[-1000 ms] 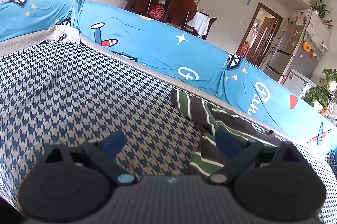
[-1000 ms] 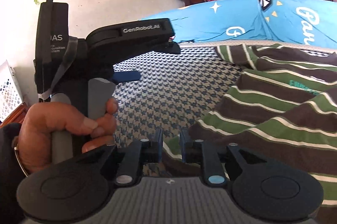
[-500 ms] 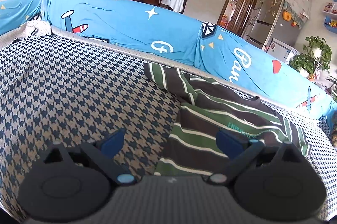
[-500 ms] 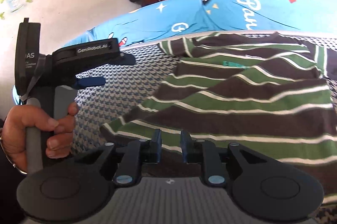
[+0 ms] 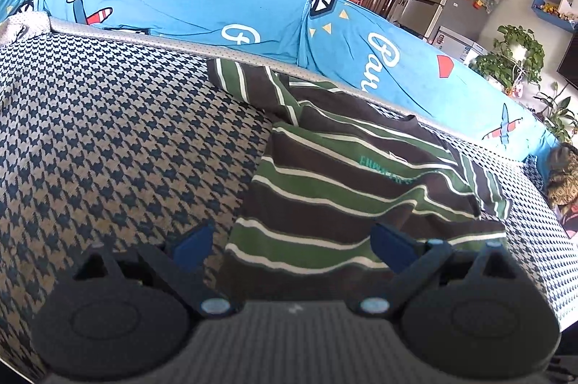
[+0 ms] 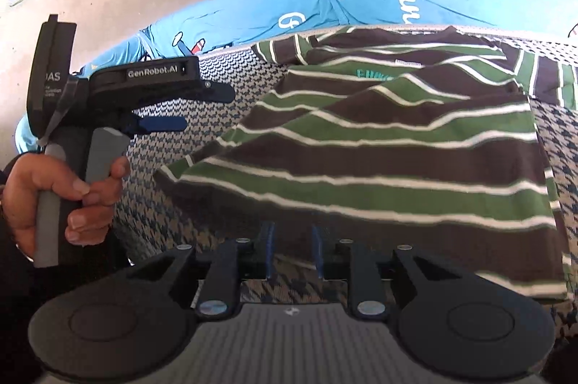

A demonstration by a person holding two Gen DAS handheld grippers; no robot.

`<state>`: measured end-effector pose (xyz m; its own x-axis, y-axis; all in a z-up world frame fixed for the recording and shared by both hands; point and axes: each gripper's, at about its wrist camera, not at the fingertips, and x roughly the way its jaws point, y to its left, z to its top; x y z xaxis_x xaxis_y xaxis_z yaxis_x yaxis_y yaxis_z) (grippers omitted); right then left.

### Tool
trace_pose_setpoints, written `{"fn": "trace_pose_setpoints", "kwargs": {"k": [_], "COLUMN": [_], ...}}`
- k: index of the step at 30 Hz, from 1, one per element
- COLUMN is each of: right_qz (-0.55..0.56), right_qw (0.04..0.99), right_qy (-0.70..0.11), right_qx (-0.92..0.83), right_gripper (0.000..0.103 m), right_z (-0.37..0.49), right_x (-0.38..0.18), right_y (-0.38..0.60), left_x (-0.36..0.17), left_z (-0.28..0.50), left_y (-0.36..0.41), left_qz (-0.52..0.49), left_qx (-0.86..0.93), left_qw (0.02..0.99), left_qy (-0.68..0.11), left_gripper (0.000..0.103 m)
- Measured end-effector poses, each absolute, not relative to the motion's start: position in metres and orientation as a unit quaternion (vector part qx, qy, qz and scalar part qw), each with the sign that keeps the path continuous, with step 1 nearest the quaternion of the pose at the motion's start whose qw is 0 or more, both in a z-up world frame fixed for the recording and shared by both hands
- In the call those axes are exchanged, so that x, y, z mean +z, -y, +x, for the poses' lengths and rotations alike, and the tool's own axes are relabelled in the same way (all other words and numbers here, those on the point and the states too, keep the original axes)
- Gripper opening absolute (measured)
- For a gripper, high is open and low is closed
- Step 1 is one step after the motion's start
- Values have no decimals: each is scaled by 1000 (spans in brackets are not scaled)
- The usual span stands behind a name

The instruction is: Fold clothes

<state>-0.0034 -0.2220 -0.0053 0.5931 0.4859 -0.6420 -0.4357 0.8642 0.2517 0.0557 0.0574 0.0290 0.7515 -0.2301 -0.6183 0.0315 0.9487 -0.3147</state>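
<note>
My left claw [image 5: 294,239] stood wide apart over the striped shirt [image 5: 361,189] lying ahead on the checked sofa [image 5: 108,131]. Only the right view showed the hand [image 6: 61,192]; right claw [image 6: 292,248] narrowly apart, empty.

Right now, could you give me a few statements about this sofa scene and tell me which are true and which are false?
1. The shirt is striped green and brown. True.
2. The left gripper is shut on the shirt. False: it is wide open and holds nothing.
3. The shirt lies on a houndstooth cover. True.
4. The right gripper grips a sleeve. False: there is a gap between its fingers, and only the cover shows in it.
5. The backrest behind the shirt is plain red. False: it is blue with cartoon planes and lettering.
</note>
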Motion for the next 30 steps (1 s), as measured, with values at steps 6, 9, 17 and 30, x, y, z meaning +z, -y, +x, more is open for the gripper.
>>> {"fn": "trace_pose_setpoints", "kwargs": {"k": [6, 9, 17, 30], "right_qz": [17, 5, -42, -123], "right_qw": [893, 899, 904, 896], "right_qy": [-378, -365, -347, -341], "right_qx": [244, 244, 247, 256], "right_gripper": [24, 33, 37, 47], "right_z": [-13, -16, -21, -18], "right_x": [-15, -11, -9, -27], "right_y": [229, 229, 222, 200], "left_x": [25, 22, 16, 3], "left_z": [49, 46, 43, 49], "left_y": [-51, -49, -43, -35], "left_qz": [-142, -142, -134, -127], "left_qx": [-85, -89, -93, -92], "left_qw": [919, 917, 912, 904], "left_qy": [-357, -363, -375, -398], "left_gripper": [99, 99, 99, 99]}}
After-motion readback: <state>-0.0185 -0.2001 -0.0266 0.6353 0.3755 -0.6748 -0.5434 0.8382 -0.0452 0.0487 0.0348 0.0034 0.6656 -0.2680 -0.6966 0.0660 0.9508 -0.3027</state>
